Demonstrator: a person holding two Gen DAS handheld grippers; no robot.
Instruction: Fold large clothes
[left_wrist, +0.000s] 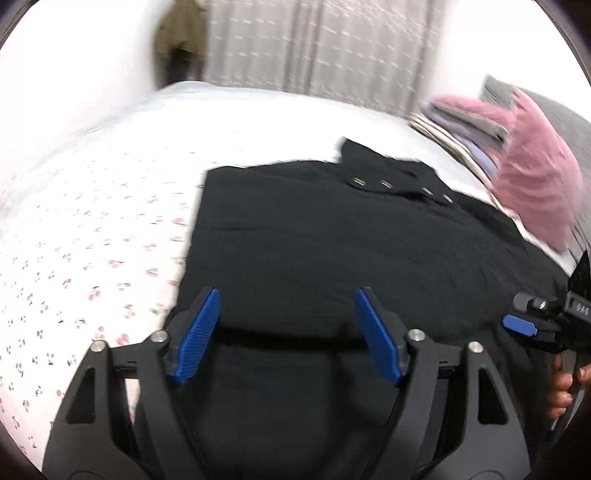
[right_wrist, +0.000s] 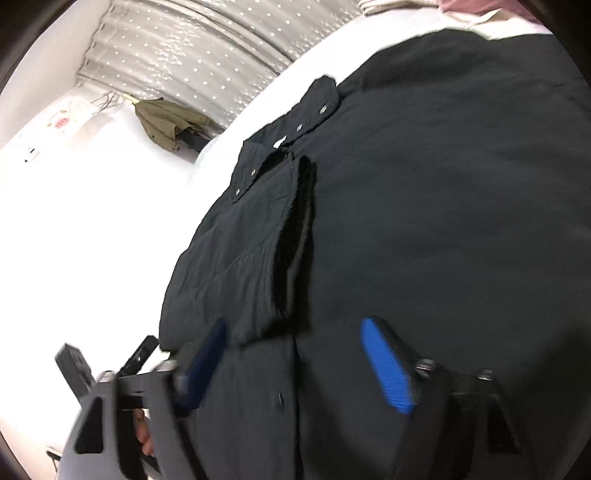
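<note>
A large black garment (left_wrist: 332, 236) with metal snaps lies spread on a bed; it fills most of the right wrist view (right_wrist: 424, 203), with a folded flap and snap strip near its middle. My left gripper (left_wrist: 288, 321) is open just above the garment's near edge, holding nothing. My right gripper (right_wrist: 291, 354) is open over the garment, empty, its blue pads (right_wrist: 388, 365) wide apart. The right gripper also shows at the far right of the left wrist view (left_wrist: 532, 325).
The bed sheet (left_wrist: 92, 258) is white with small cherry prints. A pink pillow (left_wrist: 532, 177) and a stack of folded clothes (left_wrist: 469, 125) sit at the back right. Grey curtains (left_wrist: 314, 44) hang behind. An olive garment (right_wrist: 166, 122) hangs by the wall.
</note>
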